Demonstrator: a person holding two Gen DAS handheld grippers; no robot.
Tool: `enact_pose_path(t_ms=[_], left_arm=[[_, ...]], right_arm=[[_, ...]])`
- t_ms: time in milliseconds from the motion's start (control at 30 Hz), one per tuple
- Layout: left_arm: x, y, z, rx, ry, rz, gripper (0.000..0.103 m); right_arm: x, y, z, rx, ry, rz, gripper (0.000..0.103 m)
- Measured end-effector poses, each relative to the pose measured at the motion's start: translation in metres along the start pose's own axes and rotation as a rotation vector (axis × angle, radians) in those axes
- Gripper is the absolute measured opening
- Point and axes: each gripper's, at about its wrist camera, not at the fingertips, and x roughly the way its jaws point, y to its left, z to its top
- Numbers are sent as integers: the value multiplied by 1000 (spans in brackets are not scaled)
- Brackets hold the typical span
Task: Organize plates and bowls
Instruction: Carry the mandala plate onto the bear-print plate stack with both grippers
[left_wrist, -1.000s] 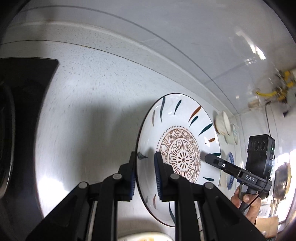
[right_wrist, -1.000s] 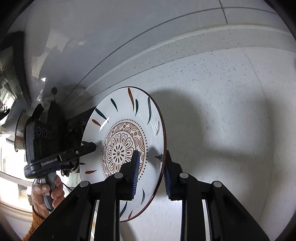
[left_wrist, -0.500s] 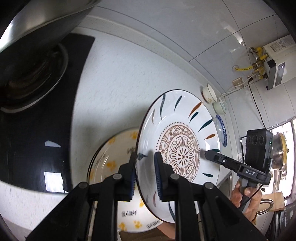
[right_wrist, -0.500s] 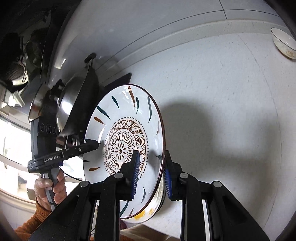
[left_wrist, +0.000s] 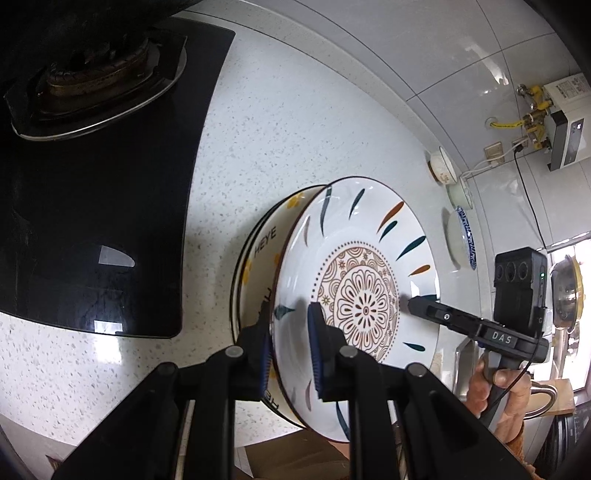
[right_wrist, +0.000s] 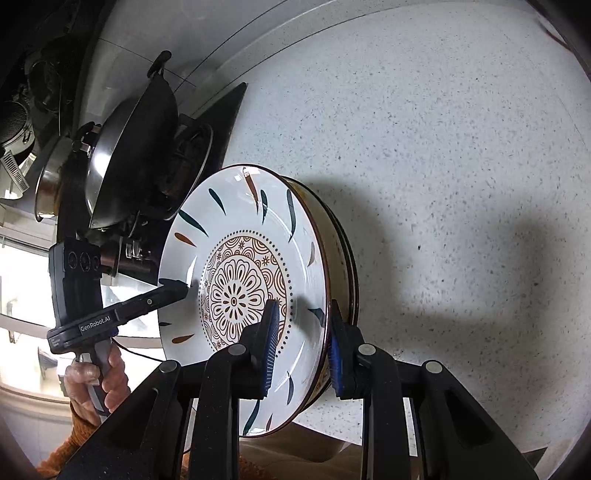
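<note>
left gripper (left_wrist: 290, 345): fingers pinched nearly together on the rim of the patterned plate (left_wrist: 364, 291), blue ribbed pads gripping front and back

right gripper (right_wrist: 301, 349): same deal on the opposite rim, fingers clamped tight

plate: glossy round ceramic, flower medallion, teal and orange leaf strokes, dark edge

where: tilted just over the yellow-flower plate (left_wrist: 271, 236) on the speckled white worktop (left_wrist: 288, 122), right of the black glass stove (left_wrist: 103, 206)

Your left gripper (left_wrist: 290, 354) clamps patterned plate (left_wrist: 364, 291) rim; right gripper (left_wrist: 415, 305) grips opp. edge. Plate sits just above stacked plates (left_wrist: 258, 254) on countertop (left_wrist: 295, 122).
</note>
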Motion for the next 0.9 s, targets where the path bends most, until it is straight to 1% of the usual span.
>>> enact_pose_path(t_ms=[67,100,167,333,533,600,833,900], left_arm=[[1,1,2,-3,-3,19,16],[1,3,2,-7,-6,27,15],[1,4,4,-24,-9,10,15],[0,5,3,-11,-8,11,15],[-3,10,3,-21,-10,-5,15],[-3,10,2,-19,-12,-6,15],[-14,15,4,-28,-42,-19,15],[-17,15,4,-25,-49,-8,15]], right_arm=[[1,2,3,-8,1,-17,22],[1,4,2,-11,2,-24,22],[4,6,1,-6,2,-30,23],[8,12,3,-11,1,-51,24],[-2,5,-10,-33,0,-77,24],[-4,1,-10,-30,0,-75,24],[-6,5,-7,-26,-6,-82,24],[-6,5,-8,-23,-3,-84,24]])
